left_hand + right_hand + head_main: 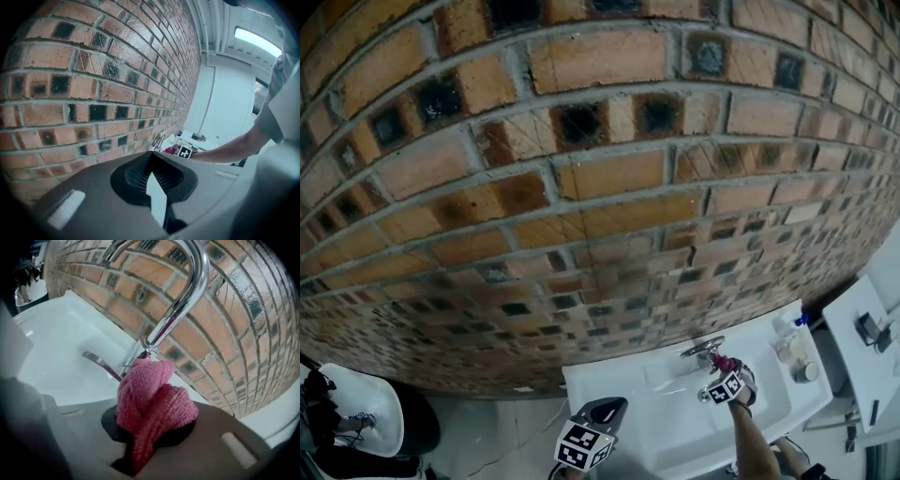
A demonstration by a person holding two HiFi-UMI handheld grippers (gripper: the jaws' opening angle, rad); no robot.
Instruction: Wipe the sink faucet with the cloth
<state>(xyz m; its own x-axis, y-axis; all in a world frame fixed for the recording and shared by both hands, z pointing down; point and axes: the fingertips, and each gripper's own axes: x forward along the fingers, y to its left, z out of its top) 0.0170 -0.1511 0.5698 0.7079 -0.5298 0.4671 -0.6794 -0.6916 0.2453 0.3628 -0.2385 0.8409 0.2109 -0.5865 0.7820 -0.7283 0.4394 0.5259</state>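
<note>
A chrome faucet [703, 350] stands at the back of a white sink [675, 436] under a brick wall. My right gripper [729, 375] is shut on a pink knitted cloth [152, 401]. The bunched cloth presses against the base of the curved faucet spout [187, 301], beside its lever handle [98, 362]. My left gripper [605, 411] hangs over the sink's left front corner, away from the faucet, its jaws closed with nothing between them. In the left gripper view, the faucet [159, 139] and cloth [169, 150] show far off beyond the left gripper [151, 164].
The brick wall [581, 169] rises directly behind the sink. Bottles [792, 342] stand on the sink's right end. A white counter [862, 347] lies further right. A white rounded fixture [370, 412] sits on the floor at the left.
</note>
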